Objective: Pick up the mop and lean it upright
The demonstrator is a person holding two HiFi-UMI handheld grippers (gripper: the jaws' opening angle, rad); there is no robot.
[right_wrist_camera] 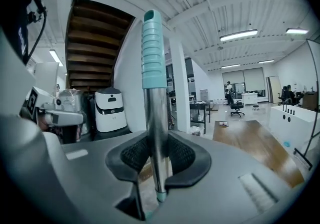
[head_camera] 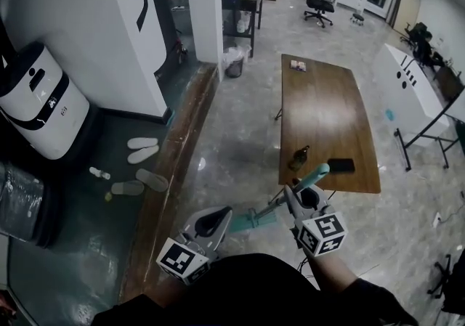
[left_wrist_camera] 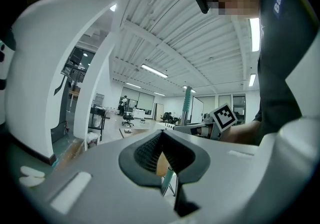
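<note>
The mop's metal pole (right_wrist_camera: 155,128) with its ribbed teal grip (right_wrist_camera: 152,51) stands upright between the pads of my right gripper (right_wrist_camera: 156,157), which is shut on it. In the head view the teal grip (head_camera: 314,175) sticks up past the right gripper (head_camera: 304,196), and the teal lower part of the mop (head_camera: 251,220) runs down-left over the floor; the mop head is hidden. My left gripper (head_camera: 218,217) hovers just left of that lower part. Its jaws (left_wrist_camera: 161,138) are shut with nothing in them. From there the teal grip (left_wrist_camera: 187,102) shows beside the right gripper's marker cube (left_wrist_camera: 224,116).
A long wooden table (head_camera: 327,99) stands just ahead, with a bottle (head_camera: 299,157) and a black phone (head_camera: 341,165) at its near end. A raised wooden ledge (head_camera: 173,172) runs on the left, with slippers (head_camera: 142,149) and a white machine (head_camera: 40,99) beyond it. A white pillar (head_camera: 207,5) stands behind.
</note>
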